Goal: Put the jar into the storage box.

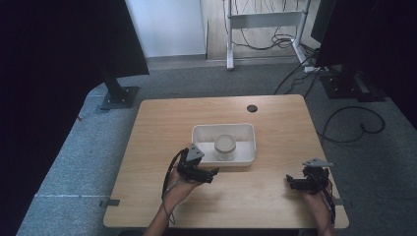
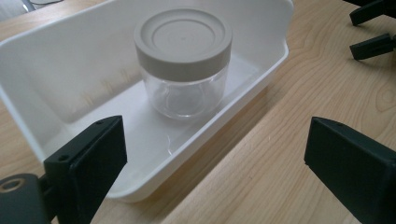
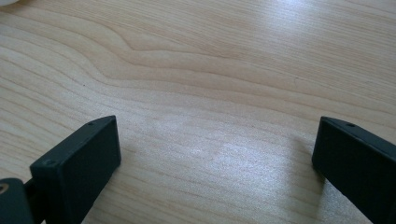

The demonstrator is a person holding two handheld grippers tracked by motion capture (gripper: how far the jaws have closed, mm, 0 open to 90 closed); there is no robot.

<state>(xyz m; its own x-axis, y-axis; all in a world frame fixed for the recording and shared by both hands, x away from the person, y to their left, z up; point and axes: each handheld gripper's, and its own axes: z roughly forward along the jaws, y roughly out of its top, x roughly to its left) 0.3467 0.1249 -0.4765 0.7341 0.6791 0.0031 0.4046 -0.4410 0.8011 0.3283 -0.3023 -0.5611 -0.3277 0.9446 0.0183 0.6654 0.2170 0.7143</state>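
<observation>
Jar (image 2: 183, 65) in tray (image 2: 42, 70) before left hand-held gripper (image 2: 215, 163) — right hand-held gripper (image 3: 217, 163) over bare table (image 3: 210, 70); both released.

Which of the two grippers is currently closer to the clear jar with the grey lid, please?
The left gripper: it sits just outside the white tray's near wall, jaws open toward the jar. The right gripper rests well off to the tray's right, over bare table.

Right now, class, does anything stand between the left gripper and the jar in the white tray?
Yes: the tray's near wall lies between the open left gripper and the jar. Nothing else visible does; the jar's lid rises above the wall, so coming over it looks possible.
</observation>
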